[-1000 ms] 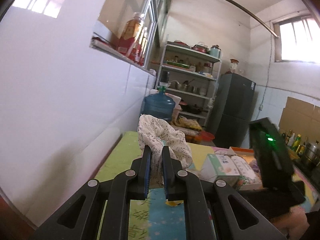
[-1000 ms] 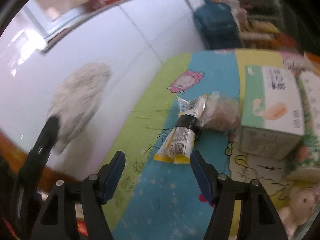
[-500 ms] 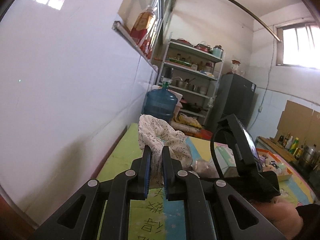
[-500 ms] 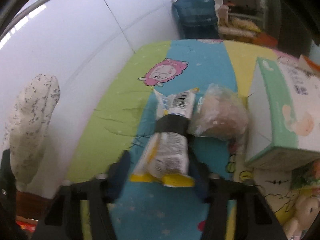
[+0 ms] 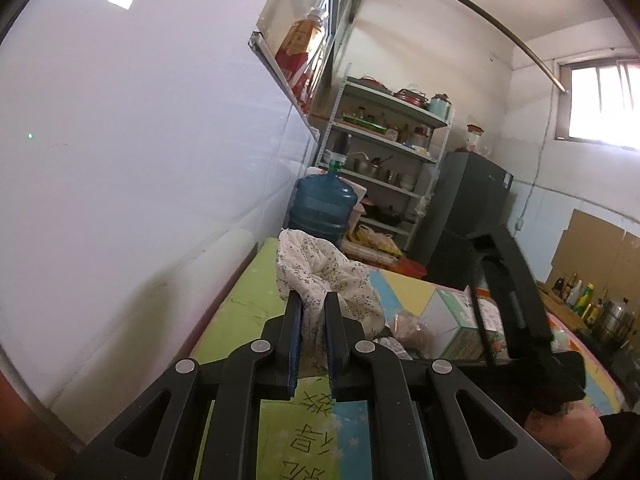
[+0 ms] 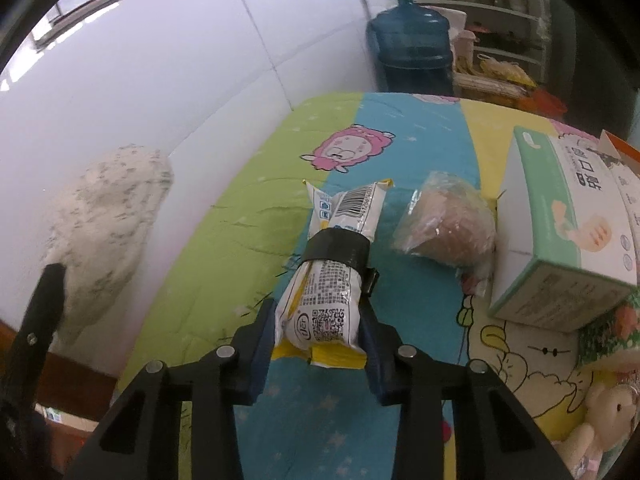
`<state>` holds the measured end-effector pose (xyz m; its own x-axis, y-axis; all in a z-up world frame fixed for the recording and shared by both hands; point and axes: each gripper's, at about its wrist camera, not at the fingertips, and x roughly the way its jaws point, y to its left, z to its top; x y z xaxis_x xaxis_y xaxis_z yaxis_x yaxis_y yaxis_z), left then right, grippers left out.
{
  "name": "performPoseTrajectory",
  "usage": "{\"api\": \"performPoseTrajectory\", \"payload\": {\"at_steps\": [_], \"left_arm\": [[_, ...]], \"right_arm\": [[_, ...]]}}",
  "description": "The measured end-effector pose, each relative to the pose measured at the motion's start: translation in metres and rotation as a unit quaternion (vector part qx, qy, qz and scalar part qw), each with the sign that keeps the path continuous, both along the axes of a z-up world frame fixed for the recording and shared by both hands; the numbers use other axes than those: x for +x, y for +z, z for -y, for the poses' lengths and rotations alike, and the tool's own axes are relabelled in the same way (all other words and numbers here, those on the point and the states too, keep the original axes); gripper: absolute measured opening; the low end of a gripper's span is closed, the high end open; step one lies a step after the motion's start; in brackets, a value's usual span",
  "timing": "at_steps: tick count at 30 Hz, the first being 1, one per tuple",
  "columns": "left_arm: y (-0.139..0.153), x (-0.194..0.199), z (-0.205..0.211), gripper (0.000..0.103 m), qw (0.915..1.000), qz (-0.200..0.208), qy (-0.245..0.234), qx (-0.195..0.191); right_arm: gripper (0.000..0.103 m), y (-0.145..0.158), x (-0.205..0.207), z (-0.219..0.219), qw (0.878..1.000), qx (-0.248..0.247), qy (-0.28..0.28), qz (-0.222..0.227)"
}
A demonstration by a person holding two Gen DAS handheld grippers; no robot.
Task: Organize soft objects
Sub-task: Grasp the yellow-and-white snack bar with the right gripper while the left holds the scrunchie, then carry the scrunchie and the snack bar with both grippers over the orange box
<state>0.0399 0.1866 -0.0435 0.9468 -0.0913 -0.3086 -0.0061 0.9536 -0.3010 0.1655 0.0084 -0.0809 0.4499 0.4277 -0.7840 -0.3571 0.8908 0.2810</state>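
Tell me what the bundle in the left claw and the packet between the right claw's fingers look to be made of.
Floral bundle: soft woven cloth, matte, judging by its limp crumpled folds. Yellow-and-white packet: thin printed plastic film, likely glossy, with crimped ends, barcode and puffed body.

Left gripper at lower centre clamps a floral white cloth; blue water jug behind; right gripper's body at right.

A white-and-yellow snack packet with a black band lies lengthwise on the cartoon mat; white speckled cloth bunches upright.
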Motion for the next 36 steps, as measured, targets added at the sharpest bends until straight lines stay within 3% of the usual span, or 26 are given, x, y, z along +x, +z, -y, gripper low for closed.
{"api": "performPoseTrajectory", "payload": {"at_steps": [10,20,36], "left_arm": [[0.005,-0.007,0.007,0.01,1.0,0.006,-0.003,0.001],[0.015,-0.023,0.028,0.01,0.9996,0.022,-0.015,0.01],[0.033,-0.02,0.099,0.01,0.9963,0.038,-0.076,0.018]], "right_arm": [[0.039,0.033,-0.03,0.007,0.998,0.017,0.031,0.048],[0.039,0.063,-0.059,0.041,0.995,0.038,0.037,0.083],[0.039,0.089,-0.082,0.144,0.99,0.057,-0.032,0.121]]}}
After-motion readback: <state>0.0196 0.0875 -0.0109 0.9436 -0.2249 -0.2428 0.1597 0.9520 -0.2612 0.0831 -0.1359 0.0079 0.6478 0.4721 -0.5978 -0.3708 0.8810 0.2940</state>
